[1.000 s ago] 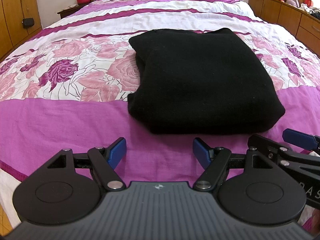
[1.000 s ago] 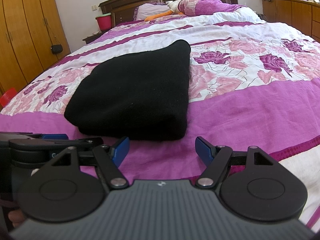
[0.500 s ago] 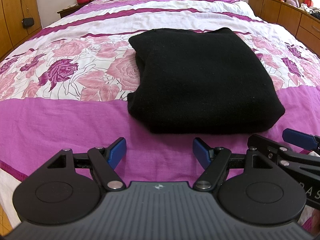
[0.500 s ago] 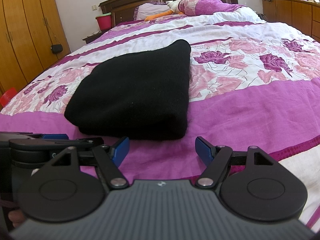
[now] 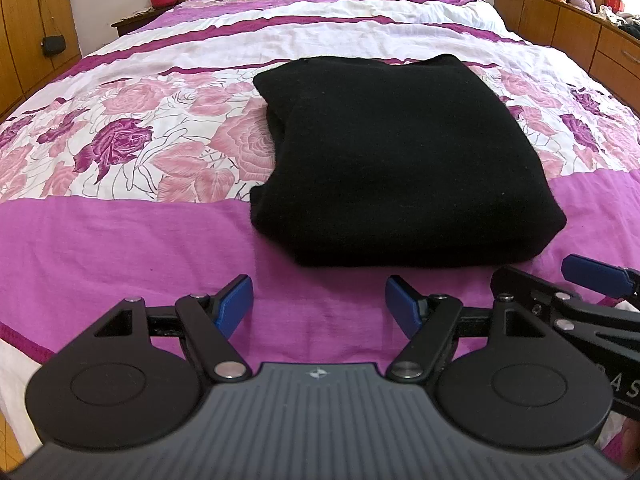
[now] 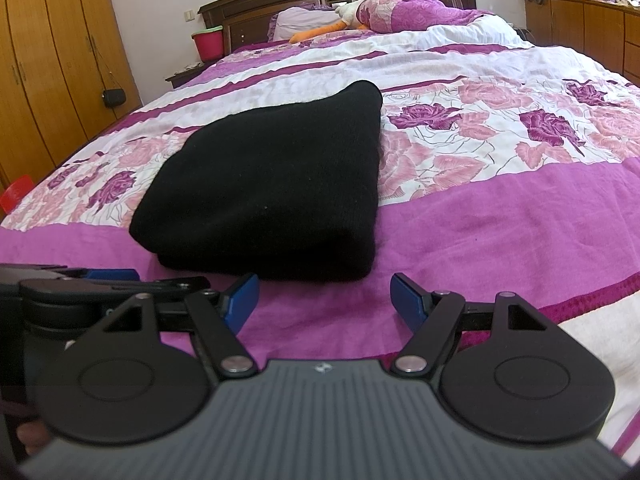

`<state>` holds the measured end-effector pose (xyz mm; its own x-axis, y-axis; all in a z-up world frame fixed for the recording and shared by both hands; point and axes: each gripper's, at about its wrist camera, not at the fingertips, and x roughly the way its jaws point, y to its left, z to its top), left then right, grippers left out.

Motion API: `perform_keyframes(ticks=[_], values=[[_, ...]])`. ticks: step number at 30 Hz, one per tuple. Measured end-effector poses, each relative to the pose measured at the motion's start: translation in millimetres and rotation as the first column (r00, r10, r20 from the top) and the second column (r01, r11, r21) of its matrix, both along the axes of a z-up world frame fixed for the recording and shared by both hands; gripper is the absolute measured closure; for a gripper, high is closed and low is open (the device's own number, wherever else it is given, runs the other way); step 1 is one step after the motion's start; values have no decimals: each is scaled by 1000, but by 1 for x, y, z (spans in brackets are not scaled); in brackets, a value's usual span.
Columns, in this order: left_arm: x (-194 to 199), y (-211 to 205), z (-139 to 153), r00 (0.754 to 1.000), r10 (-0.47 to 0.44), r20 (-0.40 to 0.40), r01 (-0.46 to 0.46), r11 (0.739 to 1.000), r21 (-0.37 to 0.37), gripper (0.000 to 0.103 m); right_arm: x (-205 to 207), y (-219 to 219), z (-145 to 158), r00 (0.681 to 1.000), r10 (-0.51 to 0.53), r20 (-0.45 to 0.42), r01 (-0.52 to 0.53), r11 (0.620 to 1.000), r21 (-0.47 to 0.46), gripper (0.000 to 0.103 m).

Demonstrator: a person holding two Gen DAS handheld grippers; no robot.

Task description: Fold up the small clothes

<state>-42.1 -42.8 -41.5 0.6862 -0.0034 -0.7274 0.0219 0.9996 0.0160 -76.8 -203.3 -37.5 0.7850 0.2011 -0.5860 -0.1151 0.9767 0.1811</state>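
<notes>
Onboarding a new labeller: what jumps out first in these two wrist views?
A folded black garment lies flat on the pink-and-purple floral bedspread, near the foot of the bed and dead ahead. Both grippers sit just short of its near edge, jaws open and empty: the left gripper and the right gripper. A red bucket stands beside the headboard.

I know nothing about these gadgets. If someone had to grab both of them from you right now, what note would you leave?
Left tongs: open, empty, hovering over the bedspread just short of the black garment.
Right tongs: open, empty, alongside the left, level with the garment's near right corner.
Black garment: lies on the bed as a neat folded rectangle; neither tongs touch it.
Done: this piece looks folded.
Left: probably nothing on it, unless a smaller fold is wanted. No other unfolded clothes show on the bed.
</notes>
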Motion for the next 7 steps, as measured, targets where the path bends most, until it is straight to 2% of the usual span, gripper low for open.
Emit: perform_keyframes(ticks=[7], values=[[1, 0, 1, 1000, -6, -8, 6, 1000, -3, 25, 0, 0, 0, 1000, -1, 0, 1, 1000, 1, 29]])
